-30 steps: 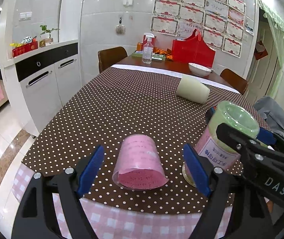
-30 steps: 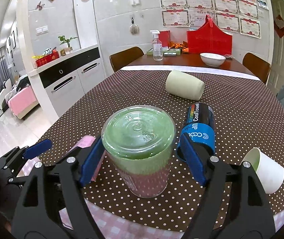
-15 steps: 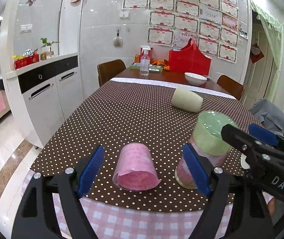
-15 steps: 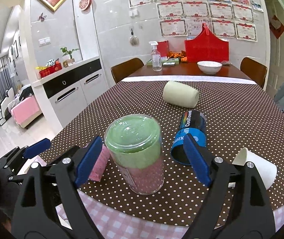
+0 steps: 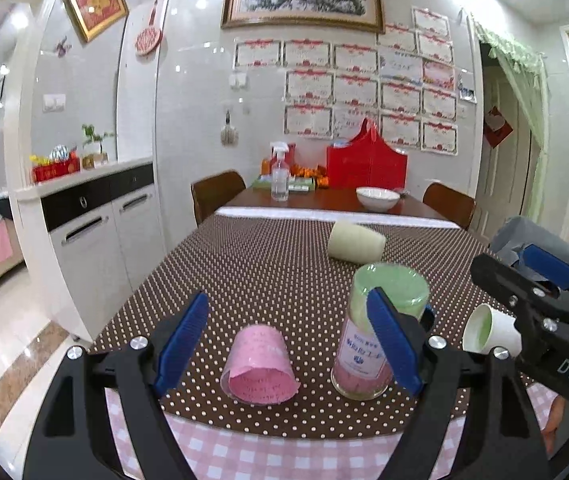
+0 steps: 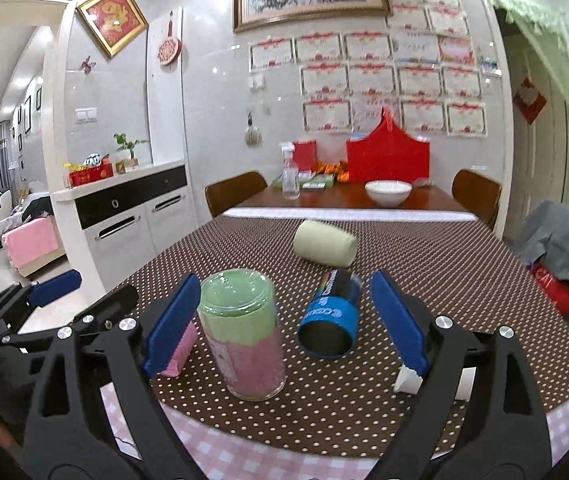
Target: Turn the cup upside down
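Brown polka-dot cloth covers the long dining table (image 5: 268,264), with a pink-and-white checked strip along its near edge. Standing mouth-down just inside that near edge is the clear plastic cup with green and pink lining (image 6: 244,332), between the near-left corner and the middle. Beside it, toward the near-left corner, a pink paper-lined clear cup (image 5: 259,364) lies on its side, mouth facing the edge. A blue-and-black cylindrical can (image 6: 330,320) lies on its side just behind and right of the upright cup, apart from it. A small white paper cup (image 5: 488,334) lies near the near-right part of the edge, partly hidden by a finger in the right view. A cream tumbler (image 6: 324,244) lies tipped over further in, with bare dotted cloth all around it up to the far edge.

Both tools hang off the near edge, touching nothing. The left gripper (image 5: 288,344) is spread wide, the pink cup showing between its blue pads. The right gripper (image 6: 284,320) is likewise spread wide, framing the green-and-pink cup and the can.
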Demonstrator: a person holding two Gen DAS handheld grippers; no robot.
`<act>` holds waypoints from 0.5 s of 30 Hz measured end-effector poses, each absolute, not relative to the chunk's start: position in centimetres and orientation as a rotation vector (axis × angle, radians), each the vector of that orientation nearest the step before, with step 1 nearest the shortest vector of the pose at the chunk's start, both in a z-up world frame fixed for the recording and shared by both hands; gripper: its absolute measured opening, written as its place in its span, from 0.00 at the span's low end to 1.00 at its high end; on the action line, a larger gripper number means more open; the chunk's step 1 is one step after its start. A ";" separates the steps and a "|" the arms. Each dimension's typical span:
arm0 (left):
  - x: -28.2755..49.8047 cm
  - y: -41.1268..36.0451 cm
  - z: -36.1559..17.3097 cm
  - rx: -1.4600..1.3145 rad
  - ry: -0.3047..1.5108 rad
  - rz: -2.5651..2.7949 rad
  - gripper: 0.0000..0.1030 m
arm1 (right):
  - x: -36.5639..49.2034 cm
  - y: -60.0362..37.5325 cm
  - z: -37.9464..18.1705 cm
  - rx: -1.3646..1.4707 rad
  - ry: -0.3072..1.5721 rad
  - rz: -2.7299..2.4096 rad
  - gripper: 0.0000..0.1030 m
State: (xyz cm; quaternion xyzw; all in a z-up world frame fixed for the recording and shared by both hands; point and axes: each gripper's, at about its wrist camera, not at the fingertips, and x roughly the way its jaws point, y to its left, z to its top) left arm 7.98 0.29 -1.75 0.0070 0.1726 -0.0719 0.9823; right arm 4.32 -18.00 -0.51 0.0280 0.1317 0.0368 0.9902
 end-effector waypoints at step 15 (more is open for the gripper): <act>4.6 -0.7 0.3 0.049 0.138 -0.116 0.79 | 1.1 -18.1 -0.2 -0.003 0.116 0.005 0.90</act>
